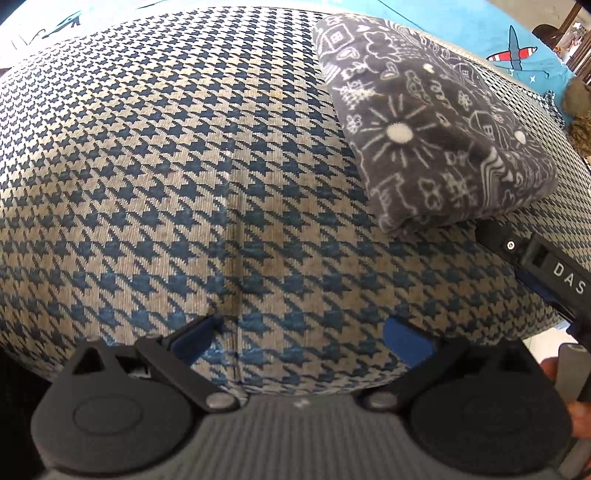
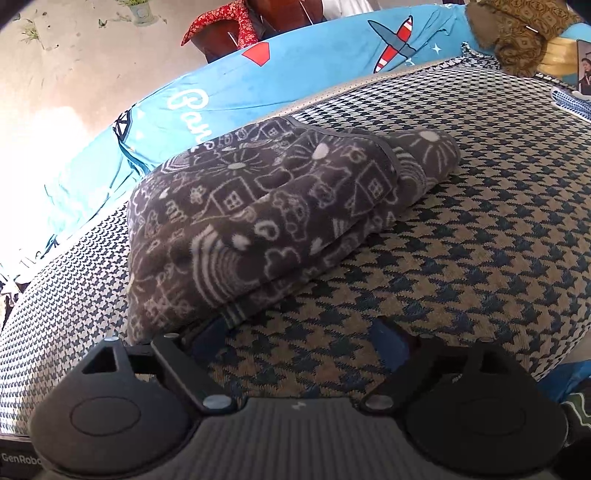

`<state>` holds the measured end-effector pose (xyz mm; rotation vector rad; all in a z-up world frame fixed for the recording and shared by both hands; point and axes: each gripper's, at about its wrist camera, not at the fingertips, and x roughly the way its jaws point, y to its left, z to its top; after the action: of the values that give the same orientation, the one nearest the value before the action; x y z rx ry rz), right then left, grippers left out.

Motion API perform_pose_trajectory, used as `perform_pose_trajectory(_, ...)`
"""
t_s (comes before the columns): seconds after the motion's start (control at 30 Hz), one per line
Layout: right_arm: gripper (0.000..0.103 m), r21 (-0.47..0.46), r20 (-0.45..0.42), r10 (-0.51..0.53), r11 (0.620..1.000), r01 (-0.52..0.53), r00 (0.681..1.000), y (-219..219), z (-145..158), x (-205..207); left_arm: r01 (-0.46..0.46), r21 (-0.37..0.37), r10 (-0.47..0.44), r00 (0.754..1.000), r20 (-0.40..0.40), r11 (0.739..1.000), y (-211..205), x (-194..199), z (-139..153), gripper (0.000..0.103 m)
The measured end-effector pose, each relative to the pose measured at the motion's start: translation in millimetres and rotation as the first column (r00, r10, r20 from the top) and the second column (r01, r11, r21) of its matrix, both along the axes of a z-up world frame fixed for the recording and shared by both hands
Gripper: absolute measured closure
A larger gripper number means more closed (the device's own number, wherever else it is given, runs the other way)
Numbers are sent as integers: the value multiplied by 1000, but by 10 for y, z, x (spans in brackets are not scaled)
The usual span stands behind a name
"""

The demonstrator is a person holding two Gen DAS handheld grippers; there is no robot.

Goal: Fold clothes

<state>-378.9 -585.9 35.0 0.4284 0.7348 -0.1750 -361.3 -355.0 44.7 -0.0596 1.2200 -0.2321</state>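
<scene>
A grey fleece cloth with white doodle print [image 1: 432, 125] lies folded in a thick bundle on a houndstooth-patterned cushion [image 1: 184, 166]. In the left wrist view it lies at the upper right, apart from my left gripper [image 1: 301, 336], which is open and empty over bare cushion. In the right wrist view the folded cloth [image 2: 266, 221] lies just ahead and to the left of my right gripper [image 2: 301, 341], which is open and empty; its left finger sits close to the cloth's near edge. The right gripper's body also shows at the right edge of the left wrist view [image 1: 543, 269].
A blue sheet with airplane print [image 2: 295, 74] runs along the cushion's far side. A brown patterned cloth [image 2: 517, 33] and a phone-like item [image 2: 583, 70] sit at the far right corner. A red cloth on wooden furniture [image 2: 229, 26] stands beyond.
</scene>
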Motion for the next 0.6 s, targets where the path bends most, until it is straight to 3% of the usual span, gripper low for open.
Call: perform_pose_trajectory(0.6,13,36,11,-3,999,2,1000,-82,-5,-19,4,26,-4,1000,3,1000,-73,-54,-51,0)
